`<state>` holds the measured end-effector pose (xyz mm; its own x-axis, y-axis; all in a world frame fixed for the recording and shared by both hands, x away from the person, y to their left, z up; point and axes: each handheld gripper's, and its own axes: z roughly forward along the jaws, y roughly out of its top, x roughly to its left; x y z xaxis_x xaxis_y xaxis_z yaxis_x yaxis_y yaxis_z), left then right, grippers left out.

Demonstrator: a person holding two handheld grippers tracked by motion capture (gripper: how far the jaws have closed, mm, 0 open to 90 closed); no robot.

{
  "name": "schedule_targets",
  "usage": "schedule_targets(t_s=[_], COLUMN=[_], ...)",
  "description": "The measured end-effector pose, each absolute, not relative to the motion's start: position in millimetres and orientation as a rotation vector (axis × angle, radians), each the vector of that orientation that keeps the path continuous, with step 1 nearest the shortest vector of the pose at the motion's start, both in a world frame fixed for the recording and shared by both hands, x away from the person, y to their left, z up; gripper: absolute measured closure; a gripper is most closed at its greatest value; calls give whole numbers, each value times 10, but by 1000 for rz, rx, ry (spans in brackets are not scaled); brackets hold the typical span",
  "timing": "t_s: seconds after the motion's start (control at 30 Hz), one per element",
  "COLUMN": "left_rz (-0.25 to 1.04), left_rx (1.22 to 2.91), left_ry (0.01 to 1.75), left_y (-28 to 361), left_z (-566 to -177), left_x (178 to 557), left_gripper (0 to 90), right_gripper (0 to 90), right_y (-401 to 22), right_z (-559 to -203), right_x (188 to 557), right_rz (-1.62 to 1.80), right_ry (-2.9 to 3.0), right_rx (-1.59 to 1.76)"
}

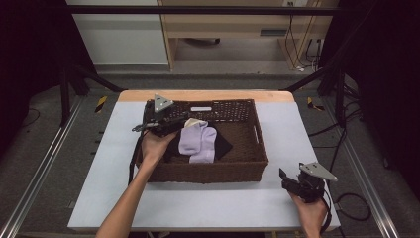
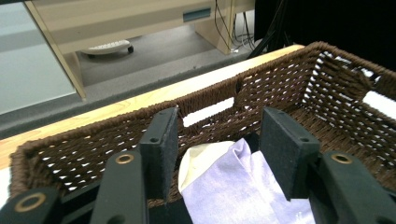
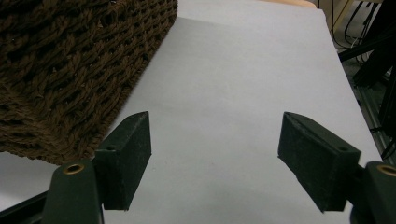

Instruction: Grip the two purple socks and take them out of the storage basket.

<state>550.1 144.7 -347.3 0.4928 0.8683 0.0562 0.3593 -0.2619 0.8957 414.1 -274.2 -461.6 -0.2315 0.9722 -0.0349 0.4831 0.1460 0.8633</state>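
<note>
Right gripper (image 1: pixel 289 179) rests on the white table (image 1: pixel 198 203), jaws wide apart with nothing between them. Left gripper (image 2: pixel 219 149), jaws part open, straddles without pressing a lavender sock (image 1: pixel 197 143) lying on cream and black cloth inside the brown wicker basket (image 1: pixel 208 173). No legible writing.

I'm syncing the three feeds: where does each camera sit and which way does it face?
High view: above the person's side, facing forward and down on the table; both forearms show.
Left gripper view: on the left gripper, inside the basket, over the lilac sock; own jaws show.
Right gripper view: on the right gripper, low over the table; own jaws show.
Shared: the basket.
</note>
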Motion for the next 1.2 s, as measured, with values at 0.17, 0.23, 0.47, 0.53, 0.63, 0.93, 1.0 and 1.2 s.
schedule_targets(t_s=[0.17, 0.23, 0.47, 0.53, 0.63, 0.93, 1.0, 1.2], left_rz=[716, 716, 742, 743, 722, 634, 621, 630], left_rx=[1863, 1883, 1951, 1978, 1996, 2090, 2137, 2241], left_ry=[1041, 1055, 1064, 1072, 1093, 1121, 1135, 1152], left_y=[1357, 1304, 1084, 1021, 966, 910, 876, 801], left_z=[-3526, -3556, -3617, -3653, -3718, -3878, -3932, -4014], left_x=[5604, 5669, 5801, 5838, 5887, 5970, 5996, 6023], left_gripper=[477, 477, 466, 446, 424, 421, 414, 360], right_gripper=[260, 260, 260, 260, 260, 260, 260, 260], right_y=[-2745, -2744, -2746, -2747, -2750, -2751, -2752, -2764], right_z=[-4616, -4616, -4618, -4618, -4617, -4622, -4624, -4630], right_x=[4144, 4145, 4151, 4150, 4149, 4154, 4154, 4159], right_rz=[1004, 1004, 1000, 1000, 1000, 1000, 994, 993], right_ry=[1800, 1801, 1804, 1805, 1805, 1809, 1813, 1810], right_rx=[1395, 1395, 1402, 1402, 1401, 1407, 1407, 1411])
